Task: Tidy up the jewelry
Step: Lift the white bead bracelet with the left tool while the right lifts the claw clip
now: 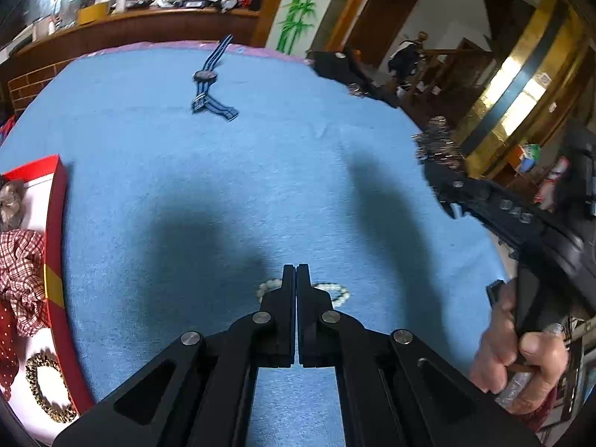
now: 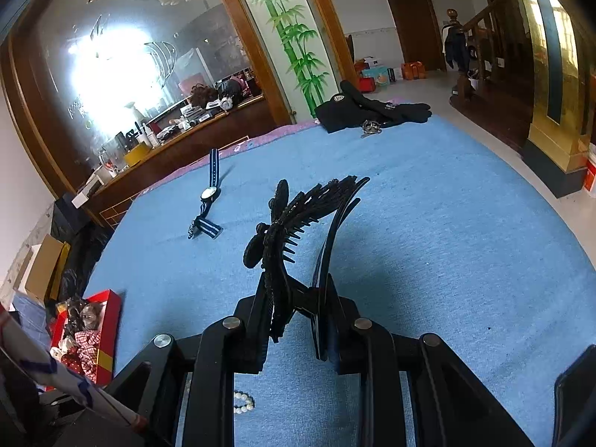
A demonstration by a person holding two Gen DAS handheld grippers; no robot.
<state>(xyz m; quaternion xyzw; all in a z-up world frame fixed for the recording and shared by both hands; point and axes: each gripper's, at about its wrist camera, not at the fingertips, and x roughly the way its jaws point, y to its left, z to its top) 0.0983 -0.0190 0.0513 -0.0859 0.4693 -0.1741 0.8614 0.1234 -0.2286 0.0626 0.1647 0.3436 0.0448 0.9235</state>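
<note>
My left gripper (image 1: 296,269) is shut and empty, its tips over a white pearl bracelet (image 1: 337,292) lying on the blue cloth (image 1: 260,156). My right gripper (image 2: 294,298) is shut on a black hair comb clip (image 2: 294,219) and holds it above the cloth; it shows blurred at the right of the left wrist view (image 1: 439,145). A watch with a blue striped strap (image 1: 208,82) lies farther back, also in the right wrist view (image 2: 208,197). The red box (image 1: 56,246) at the left holds scrunchies and a leopard hair ring (image 1: 46,385). The pearl bracelet shows under my right gripper (image 2: 244,402).
A black garment (image 2: 365,108) with a key ring (image 2: 370,126) lies at the cloth's far right corner. A cluttered wooden counter (image 2: 178,126) stands behind the table. The red box also appears at the cloth's left edge in the right wrist view (image 2: 108,320).
</note>
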